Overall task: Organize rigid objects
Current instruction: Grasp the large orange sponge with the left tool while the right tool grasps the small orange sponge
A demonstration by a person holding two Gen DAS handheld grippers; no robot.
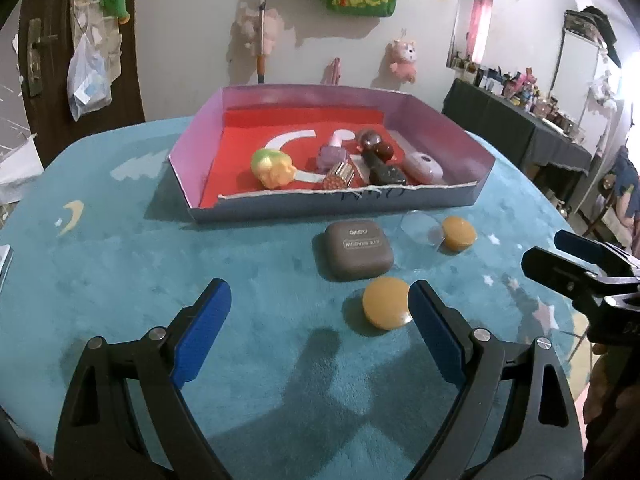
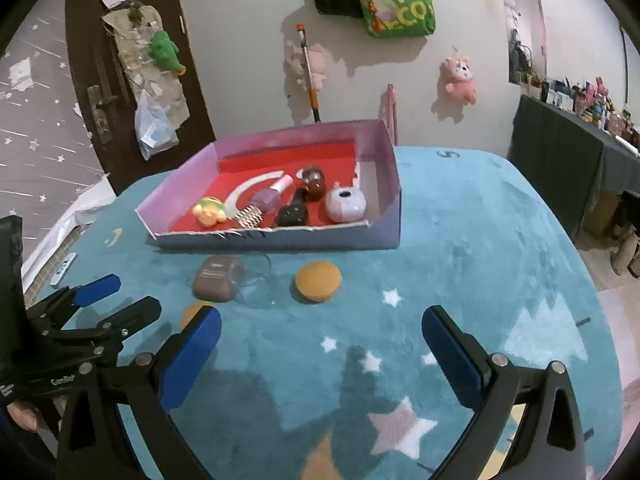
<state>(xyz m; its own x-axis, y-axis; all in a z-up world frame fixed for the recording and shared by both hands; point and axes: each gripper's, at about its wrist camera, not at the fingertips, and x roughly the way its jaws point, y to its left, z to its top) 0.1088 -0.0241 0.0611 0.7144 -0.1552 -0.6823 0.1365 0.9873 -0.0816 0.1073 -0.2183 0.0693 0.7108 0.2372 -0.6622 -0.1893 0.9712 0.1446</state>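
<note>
- Left gripper (image 1: 320,312), the black one with blue pads, hangs over the teal plush star-patterned table cover (image 1: 120,280) with its jaws spread wide and nothing between them.
- Right gripper (image 2: 322,334) is the same deal: jaws wide apart, holding nothing, hovering low over the cover. You can also spot it at the right edge of the left camera's view.
- A flat round orange puck (image 1: 386,303) sits on the cover just beside the left gripper's right pad; can't tell if they actually touch.
- Just behind it is a grey rounded-square plastic case (image 1: 356,250) with upside-down lettering on its lid.
- A second round orange puck (image 2: 318,281) lies to the right of the case, with a clear round lid (image 1: 422,227) between them.
- Behind all that is the shallow open cardboard box with a red floor and pinkish walls (image 1: 192,148), its near wall torn along the top.
- Inside the box, clustered toward the front: a yellow-green squishy toy (image 1: 273,168), a purple nail polish bottle (image 1: 332,155), a gold studded cylinder (image 1: 340,176), a dark speckled bottle (image 1: 384,172), a glossy brown ball-shaped thing (image 1: 374,142) and a pale lilac rounded case (image 1: 424,168).
</note>
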